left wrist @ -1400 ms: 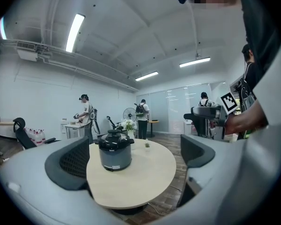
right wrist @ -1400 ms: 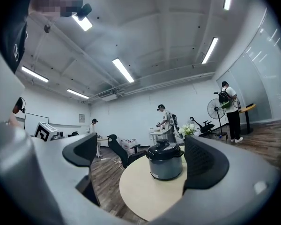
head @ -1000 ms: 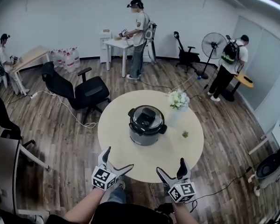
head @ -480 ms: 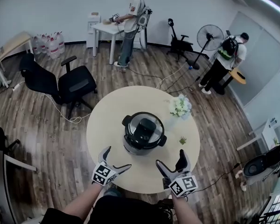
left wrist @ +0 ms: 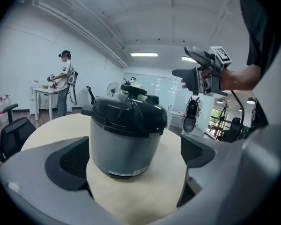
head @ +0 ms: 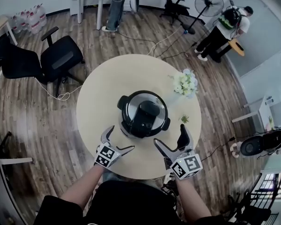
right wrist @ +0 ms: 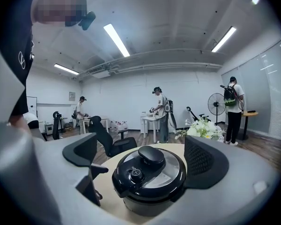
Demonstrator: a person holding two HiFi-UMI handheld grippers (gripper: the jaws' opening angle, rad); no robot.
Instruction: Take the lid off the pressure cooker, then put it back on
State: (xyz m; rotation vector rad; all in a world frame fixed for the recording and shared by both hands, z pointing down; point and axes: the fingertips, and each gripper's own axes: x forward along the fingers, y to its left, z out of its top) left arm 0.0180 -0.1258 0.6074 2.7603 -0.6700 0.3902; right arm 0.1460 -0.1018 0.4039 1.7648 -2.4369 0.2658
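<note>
Round pressure cooker (head: pixel 143 115) sits at the middle of a round, smooth beige table (head: pixel 100 90). The body is matte grey metal, drum-shaped, with a black rim and 2 stubby black side handles. The lid (right wrist: pixel 171 170) is seated on the pot: shiny steel disc, thick black edge, 1 oblong glossy black handle (right wrist: pixel 151 155) across the top and a small black valve knob (right wrist: pixel 132 174) beside it.

Left gripper (head: pixel 118 138) is held over the near table edge, its 2 grey jaws with black ribbed pads spread wide and nothing between them. The cooker is just ahead of the tips, centred in the gap, not touching. Right gripper (head: pixel 171 136) is the same, jaws wide apart and empty, angled down at the lid from the cooker's right front. It is near the right side handle (no contact seen).

White flower bunch (head: pixel 185 82) and a tiny green plant (head: pixel 184 119) are on the table to the cooker's right. Black office chair (head: pixel 61 60) stands on wood-plank floor (head: pixel 33 125).
</note>
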